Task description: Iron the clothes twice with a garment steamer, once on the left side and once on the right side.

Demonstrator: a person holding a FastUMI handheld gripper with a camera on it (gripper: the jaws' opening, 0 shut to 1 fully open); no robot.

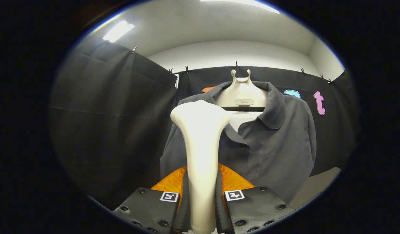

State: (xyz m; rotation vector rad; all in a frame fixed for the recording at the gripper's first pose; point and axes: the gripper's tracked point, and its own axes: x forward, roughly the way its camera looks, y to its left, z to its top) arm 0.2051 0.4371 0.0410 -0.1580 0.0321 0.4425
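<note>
A dark grey collared shirt (pixel 271 143) hangs on a cream hanger stand (pixel 241 92) straight ahead, its collar open over a white panel. My gripper (pixel 201 195) is shut on the cream handle of the garment steamer (pixel 201 146), both fingers pressing its sides. The steamer rises upright between the fingers, and its wide head sits in front of the shirt's left shoulder and chest. Whether the head touches the cloth I cannot tell. The steamer hides part of the shirt's left front.
Black cloth walls (pixel 112 123) close the booth at the left and behind the shirt. A pale floor or table patch (pixel 317 187) shows at the lower right past the shirt's hem. White ceiling with strip lights (pixel 118 31) is overhead.
</note>
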